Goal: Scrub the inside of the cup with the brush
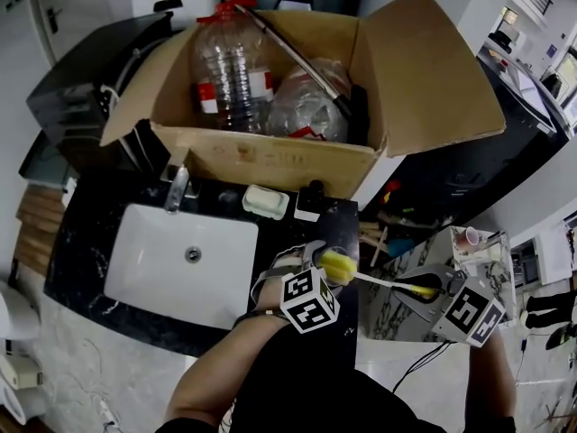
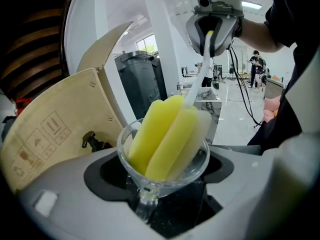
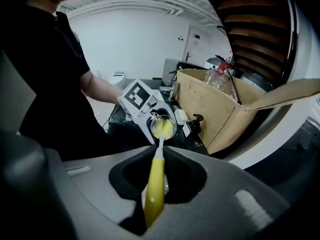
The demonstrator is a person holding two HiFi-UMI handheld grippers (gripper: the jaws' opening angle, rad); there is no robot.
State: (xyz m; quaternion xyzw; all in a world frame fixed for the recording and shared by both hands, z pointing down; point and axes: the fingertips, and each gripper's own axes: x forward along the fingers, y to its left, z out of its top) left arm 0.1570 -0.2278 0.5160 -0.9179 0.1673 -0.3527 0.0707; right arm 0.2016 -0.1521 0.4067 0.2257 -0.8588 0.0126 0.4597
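A clear glass cup sits between the jaws of my left gripper, which is shut on it. The cup is tipped toward the right gripper in the head view. The brush has a yellow sponge head and it fills the cup's inside. Its thin white shaft runs back to a yellow handle, and my right gripper is shut on that handle. In the right gripper view the cup and left gripper appear straight ahead. In the head view the left gripper is over the dark counter and the right gripper is beside it.
A white sink with a tap is set in the dark counter at left. Behind it stands an open cardboard box holding plastic bottles. A soap bar and a pump bottle sit by the box.
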